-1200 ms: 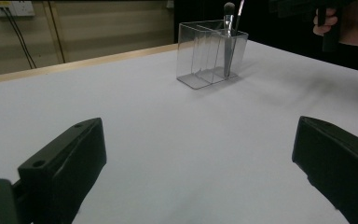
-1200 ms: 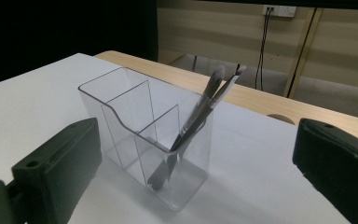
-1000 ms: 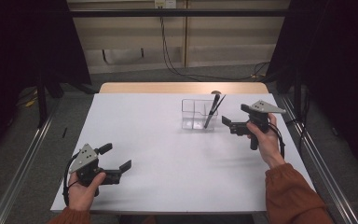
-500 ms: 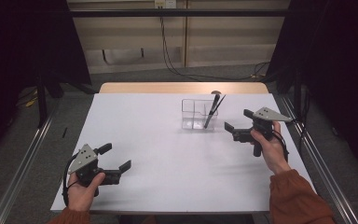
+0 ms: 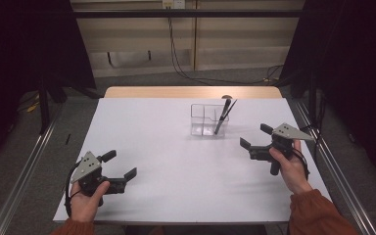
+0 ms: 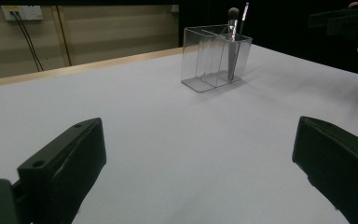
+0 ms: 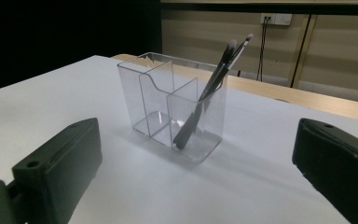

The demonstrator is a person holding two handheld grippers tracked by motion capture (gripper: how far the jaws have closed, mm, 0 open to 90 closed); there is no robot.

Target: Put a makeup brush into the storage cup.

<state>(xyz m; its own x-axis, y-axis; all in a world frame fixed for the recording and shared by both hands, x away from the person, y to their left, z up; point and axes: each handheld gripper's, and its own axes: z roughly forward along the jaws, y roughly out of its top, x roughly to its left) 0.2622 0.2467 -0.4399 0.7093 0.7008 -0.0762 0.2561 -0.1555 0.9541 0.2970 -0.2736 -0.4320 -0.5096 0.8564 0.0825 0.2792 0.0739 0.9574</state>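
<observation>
Standing toward the surface's [image 5: 176, 161] twelve o'clock edge, the clear holder [image 5: 208, 119] kept two brushes [image 5: 223, 114] leaning in its right-hand compartment. At its four o'clock, the right gripper [image 5: 254, 140] had drawn back toward the person, fingers wide and empty. A hasty return could clip the light holder and tip it. The left gripper [image 5: 119, 165], at seven o'clock, stayed put, fingers wide.

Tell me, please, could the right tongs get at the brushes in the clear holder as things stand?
Probably yes: the right tongs are open, facing the clear holder, bare table between, and the brushes lean above its rim.
</observation>
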